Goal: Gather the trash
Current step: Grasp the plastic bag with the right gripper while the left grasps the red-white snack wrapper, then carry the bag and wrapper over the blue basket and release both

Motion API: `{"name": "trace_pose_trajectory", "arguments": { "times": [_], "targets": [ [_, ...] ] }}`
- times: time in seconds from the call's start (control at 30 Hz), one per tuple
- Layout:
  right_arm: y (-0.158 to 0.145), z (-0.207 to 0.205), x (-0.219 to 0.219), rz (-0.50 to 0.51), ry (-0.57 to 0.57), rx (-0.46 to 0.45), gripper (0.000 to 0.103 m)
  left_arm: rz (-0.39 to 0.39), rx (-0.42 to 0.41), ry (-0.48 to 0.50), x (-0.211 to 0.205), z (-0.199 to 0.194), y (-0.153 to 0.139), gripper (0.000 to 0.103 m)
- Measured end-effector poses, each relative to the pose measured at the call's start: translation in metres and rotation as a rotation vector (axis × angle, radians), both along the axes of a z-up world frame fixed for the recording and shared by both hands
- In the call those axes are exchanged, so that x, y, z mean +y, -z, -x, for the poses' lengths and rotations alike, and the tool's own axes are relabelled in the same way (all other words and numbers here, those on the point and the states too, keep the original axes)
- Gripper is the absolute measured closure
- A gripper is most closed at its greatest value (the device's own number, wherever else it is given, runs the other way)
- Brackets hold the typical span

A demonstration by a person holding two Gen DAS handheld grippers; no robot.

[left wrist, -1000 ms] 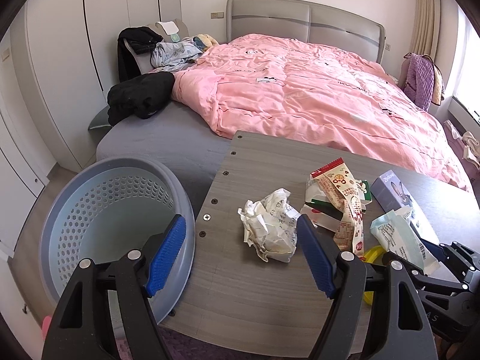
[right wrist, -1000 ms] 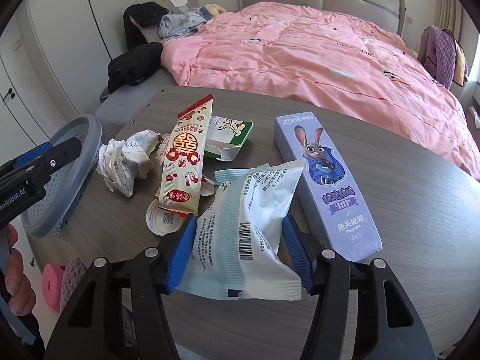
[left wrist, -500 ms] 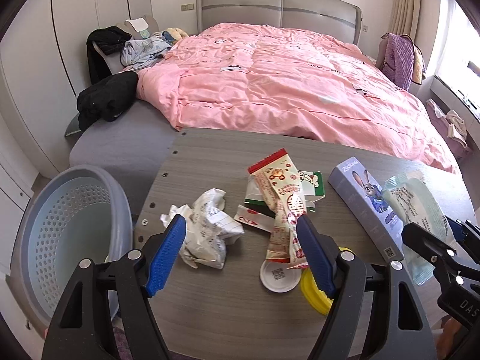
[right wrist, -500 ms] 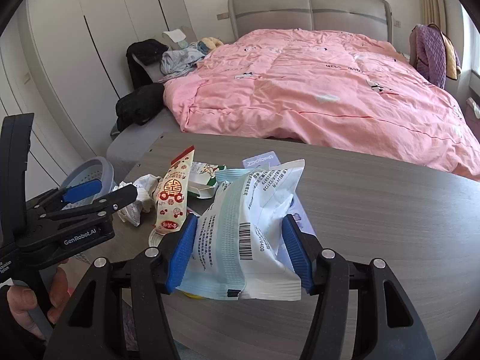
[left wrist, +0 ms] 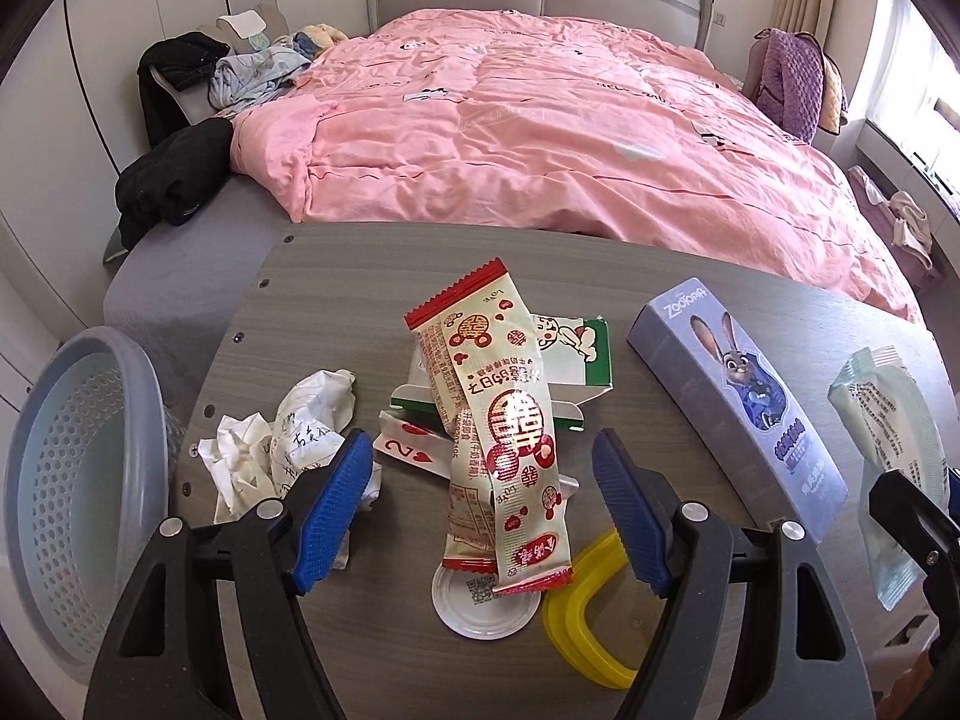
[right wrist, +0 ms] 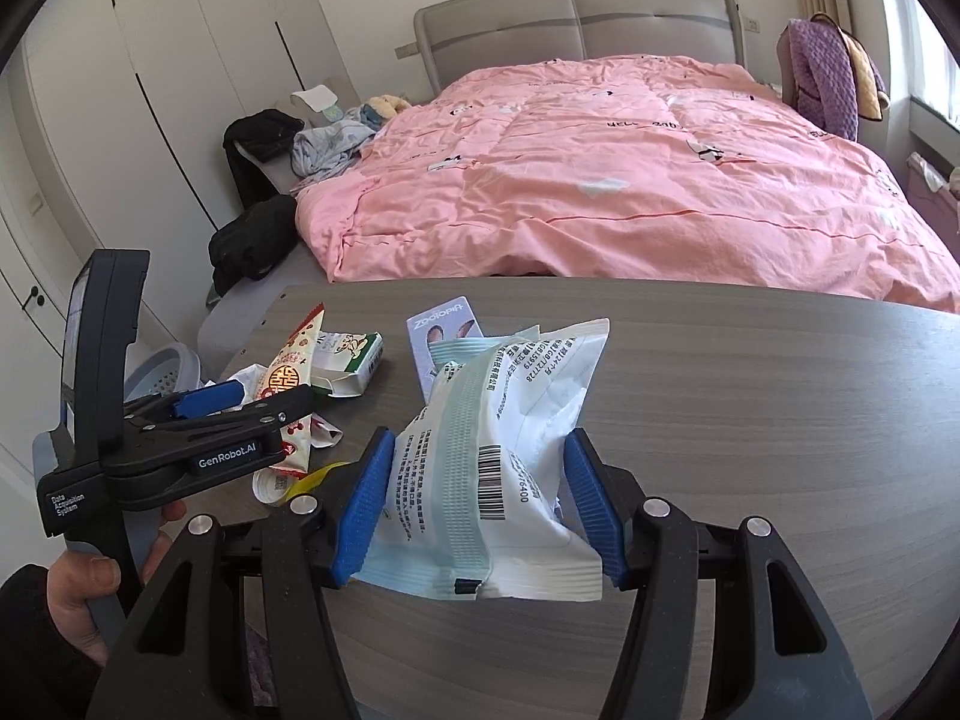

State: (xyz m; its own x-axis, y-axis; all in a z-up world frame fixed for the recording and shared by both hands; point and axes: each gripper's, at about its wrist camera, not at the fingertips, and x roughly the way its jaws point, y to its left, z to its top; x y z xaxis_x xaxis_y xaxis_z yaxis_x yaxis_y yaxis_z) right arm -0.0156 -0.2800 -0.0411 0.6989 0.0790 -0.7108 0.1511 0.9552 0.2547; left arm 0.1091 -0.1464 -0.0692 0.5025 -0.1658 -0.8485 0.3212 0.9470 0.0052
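One upright packet [right wrist: 480,450], long axis vertical

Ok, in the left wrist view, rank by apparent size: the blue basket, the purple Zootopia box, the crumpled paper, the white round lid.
1. blue basket
2. purple Zootopia box
3. crumpled paper
4. white round lid, partly covered by the wrapper, so unsure.

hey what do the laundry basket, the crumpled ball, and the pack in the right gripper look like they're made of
Basket: likely moulded plastic, matte blue-grey, walls perforated with regular holes. Crumpled ball: paper, white, sharply creased, with handwriting. Pack: probably thin plastic film, slightly glossy, with a crimped seal and printed barcode, puckering between the right gripper's pads.
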Motion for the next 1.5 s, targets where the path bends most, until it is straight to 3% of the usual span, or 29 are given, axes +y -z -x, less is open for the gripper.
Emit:
{"name": "trace_pose_trajectory", "arguments": {
  "times": [0.07, 0.27, 0.4, 0.67, 0.93, 1.07, 1.5],
  "targets": [
    [0.000, 0.001, 0.000, -0.005, 0.002, -0.002, 0.046, -0.006, -0.004, 0.001, -0.002, -0.001, 0.002, 0.034],
    [0.003, 0.007, -0.002, -0.009, 0.011, 0.001, 0.046, -0.016, 0.010, 0.024, -0.008, 0.001, 0.004, 0.068],
    [0.001, 0.008, -0.003, -0.005, 0.019, -0.003, 0.046, -0.008, -0.007, 0.041, -0.009, 0.006, -0.001, 0.075],
    [-0.006, 0.008, 0.003, 0.007, 0.010, -0.006, 0.046, 0.030, -0.066, 0.043, 0.009, 0.023, -0.028, 0.076],
    [-0.020, -0.004, 0.033, 0.026, -0.039, -0.022, 0.046, 0.054, -0.149, -0.015, 0.062, 0.037, -0.060, 0.076],
    [-0.026, -0.017, 0.062, 0.033, -0.086, -0.034, 0.046, 0.040, -0.186, -0.064, 0.098, 0.039, -0.066, 0.076],
    [-0.034, -0.067, 0.185, 0.041, -0.328, -0.039, 0.046, 0.026, -0.201, -0.247, 0.229, 0.039, -0.054, 0.076]
  ]
}}
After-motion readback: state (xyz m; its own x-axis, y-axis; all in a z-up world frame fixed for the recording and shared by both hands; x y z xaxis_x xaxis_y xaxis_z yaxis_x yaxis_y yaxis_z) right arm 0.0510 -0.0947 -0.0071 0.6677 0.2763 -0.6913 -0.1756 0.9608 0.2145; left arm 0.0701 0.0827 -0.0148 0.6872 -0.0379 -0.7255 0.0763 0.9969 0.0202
